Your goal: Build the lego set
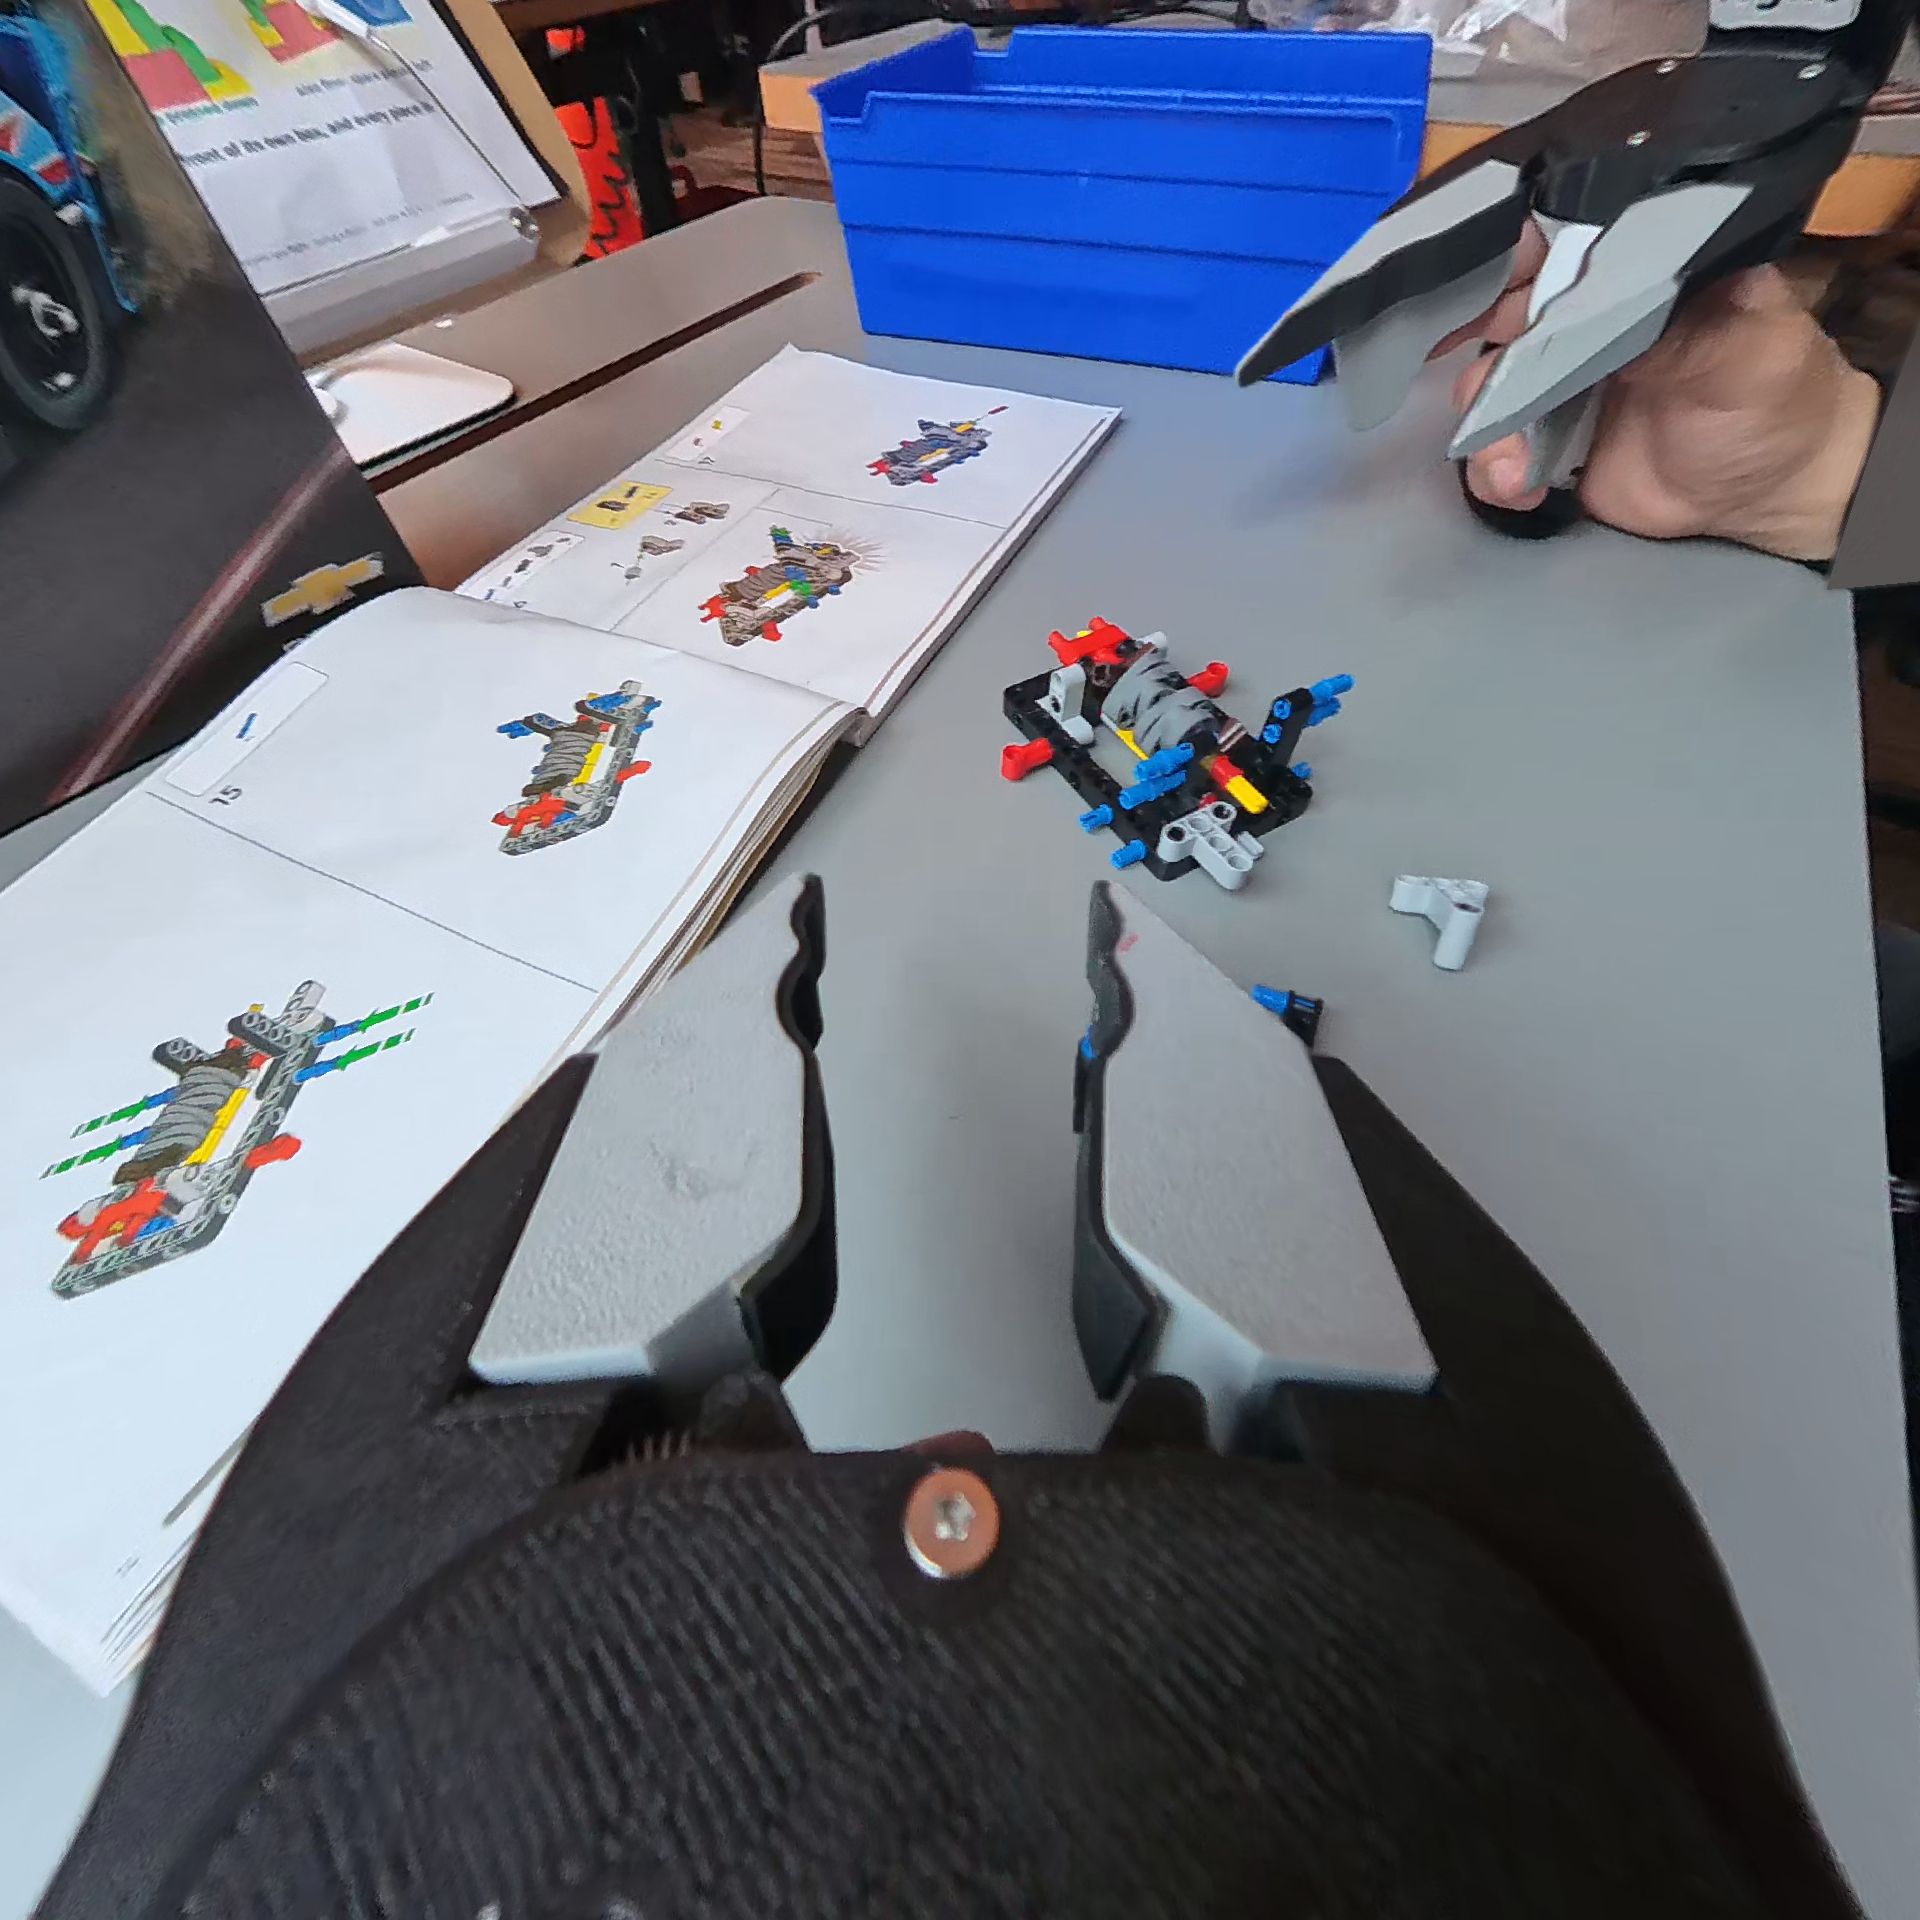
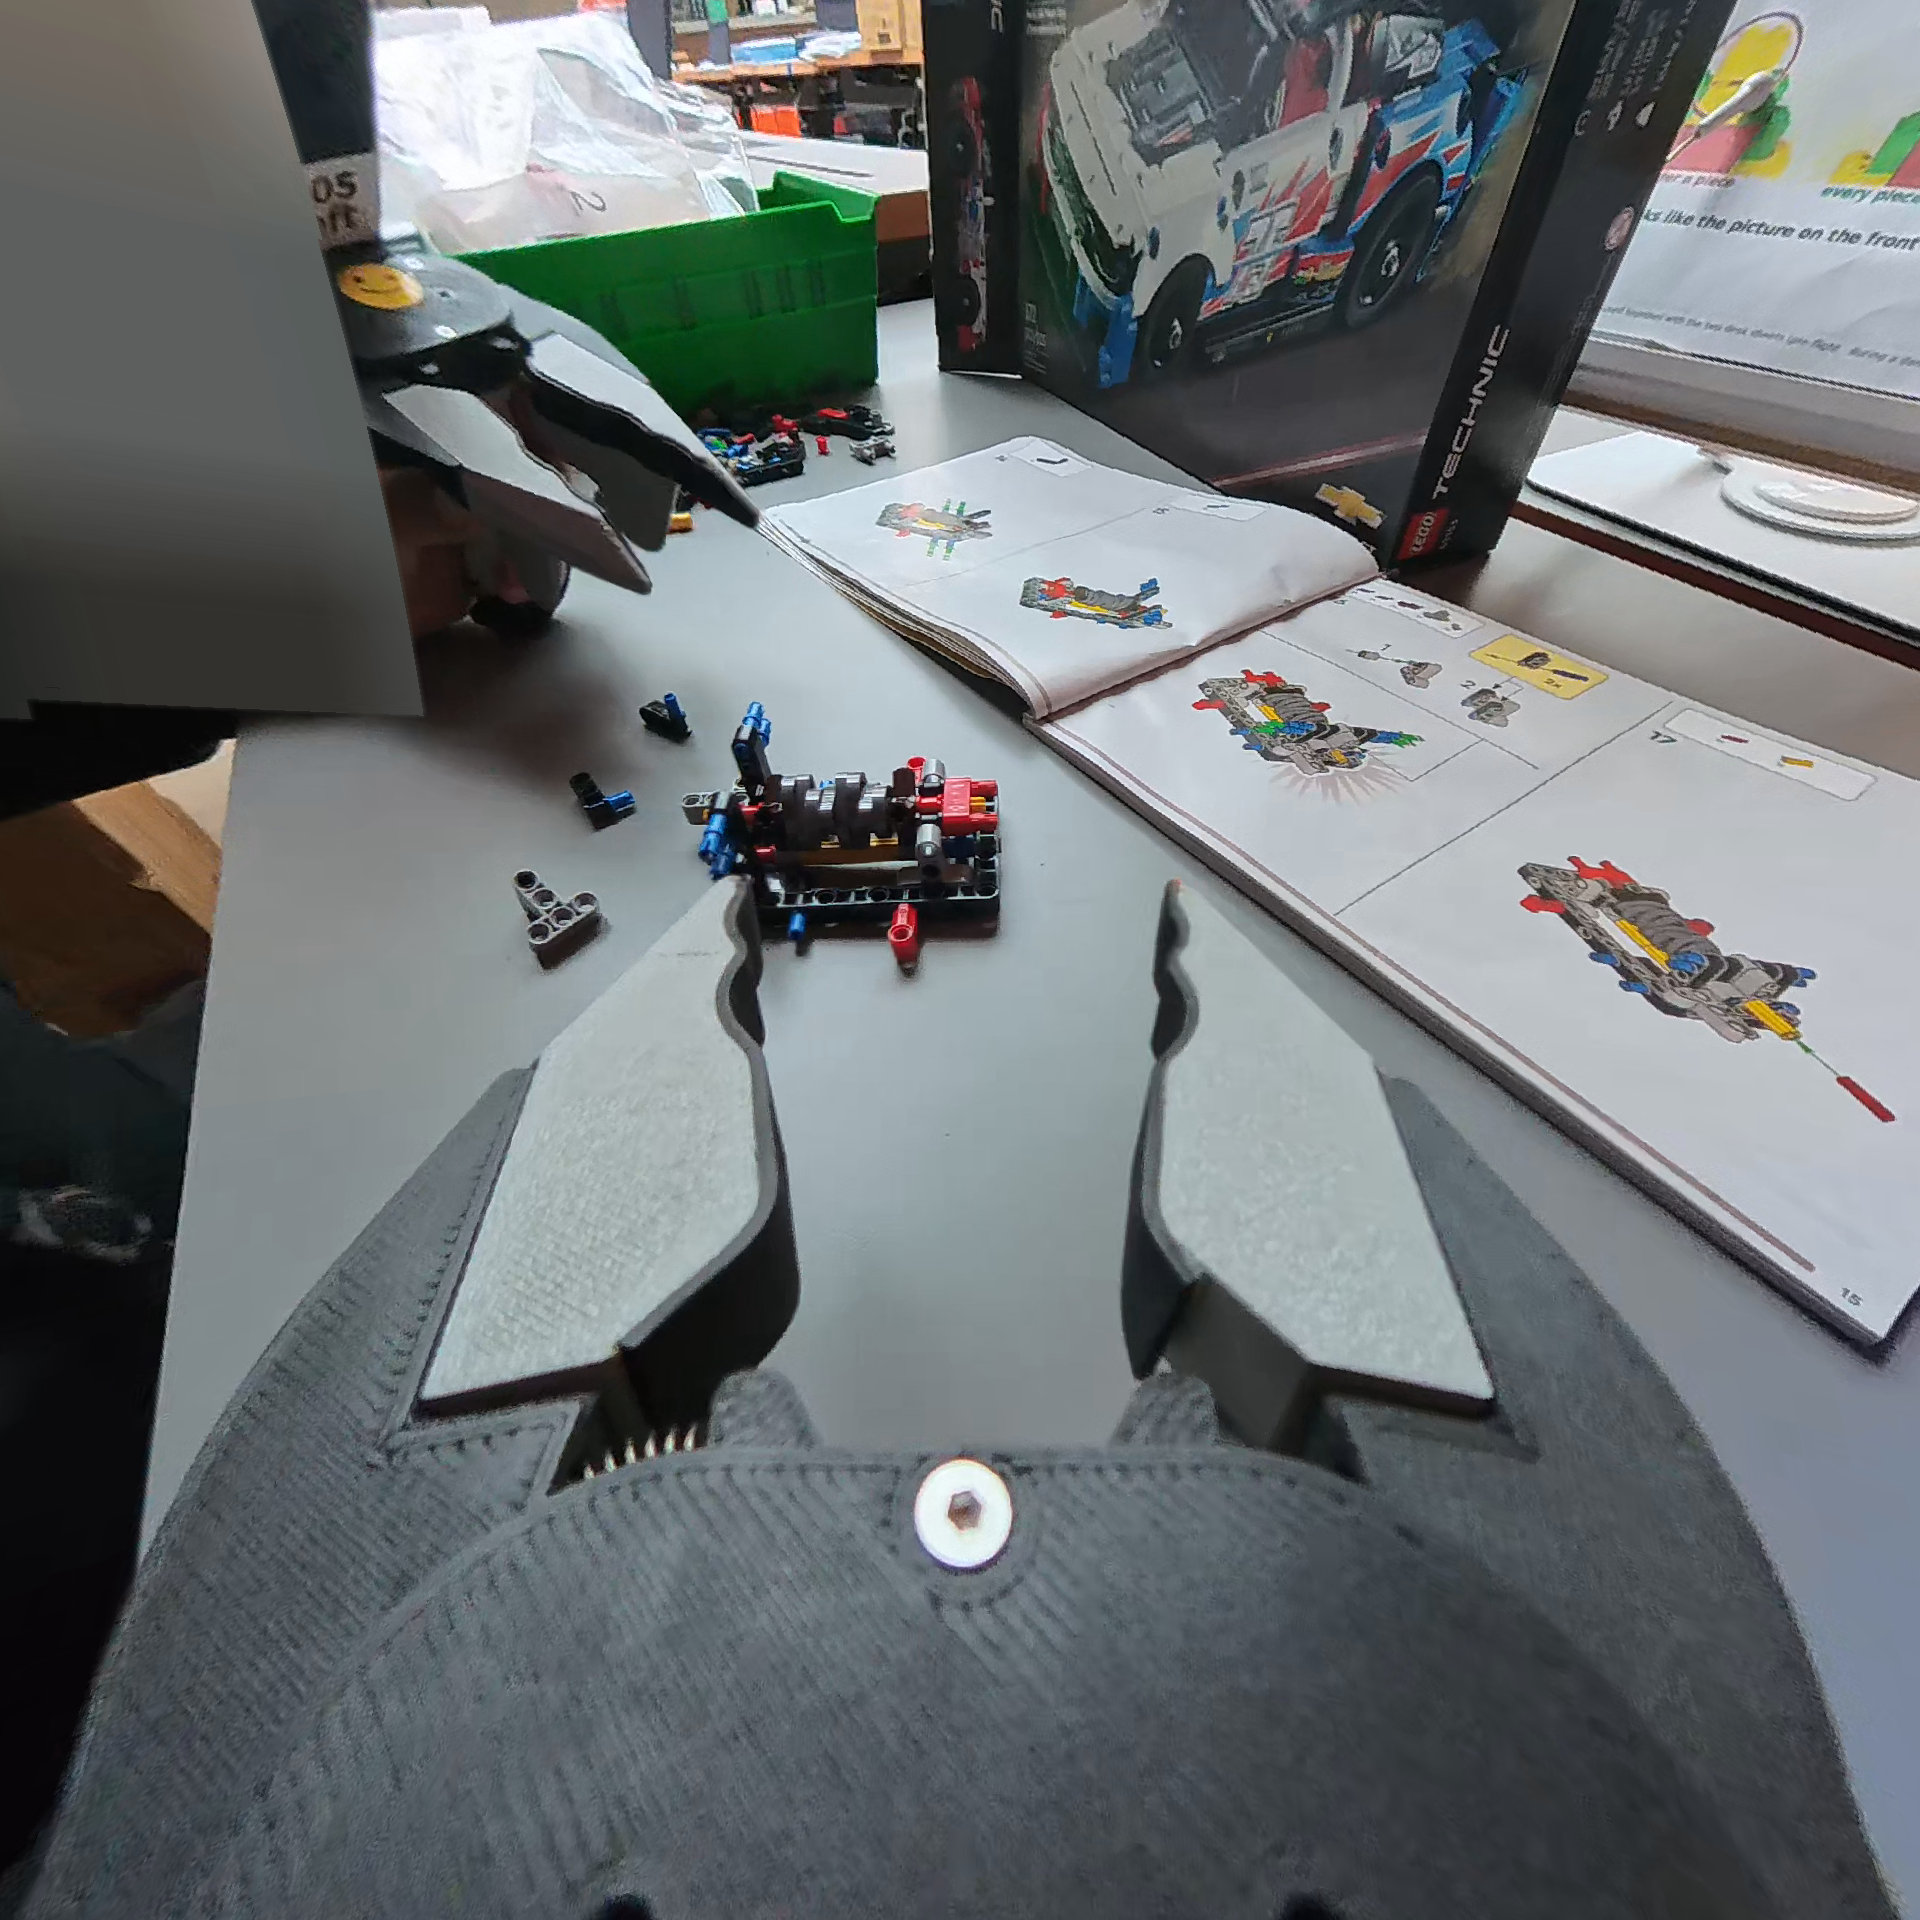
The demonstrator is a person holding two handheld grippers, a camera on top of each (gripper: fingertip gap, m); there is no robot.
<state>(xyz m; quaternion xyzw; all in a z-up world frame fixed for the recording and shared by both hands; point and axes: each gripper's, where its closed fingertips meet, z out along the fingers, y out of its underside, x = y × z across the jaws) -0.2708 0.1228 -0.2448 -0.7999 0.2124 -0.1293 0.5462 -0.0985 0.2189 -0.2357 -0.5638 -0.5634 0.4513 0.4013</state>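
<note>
A partly built lego assembly (image 1: 1164,758) with a black frame, grey engine block and red, blue and yellow pins lies on the grey table (image 1: 1558,1143). It also shows in the right wrist view (image 2: 862,831). My left gripper (image 1: 956,904) is open and empty, just short of the assembly. My right gripper (image 2: 956,904) is open and empty, its left fingertip close to the frame's near edge. A loose grey connector (image 1: 1439,914) and a black piece with a blue pin (image 1: 1288,1003) lie beside the assembly. The open instruction booklet (image 1: 520,831) lies to the left.
A blue bin (image 1: 1122,187) stands at the back, and a green bin (image 2: 707,281) has several loose parts (image 2: 790,436) in front of it. The set's box (image 2: 1299,239) stands behind the booklet (image 2: 1351,779). A grey T-piece (image 2: 556,909) and two black-blue pieces (image 2: 603,800) lie near the table edge. The gap from one gripper's tips to the other's is roughly 20 cm. My left gripper's tips are some 11 cm from the loose grey connector (image 1: 1439,914).
</note>
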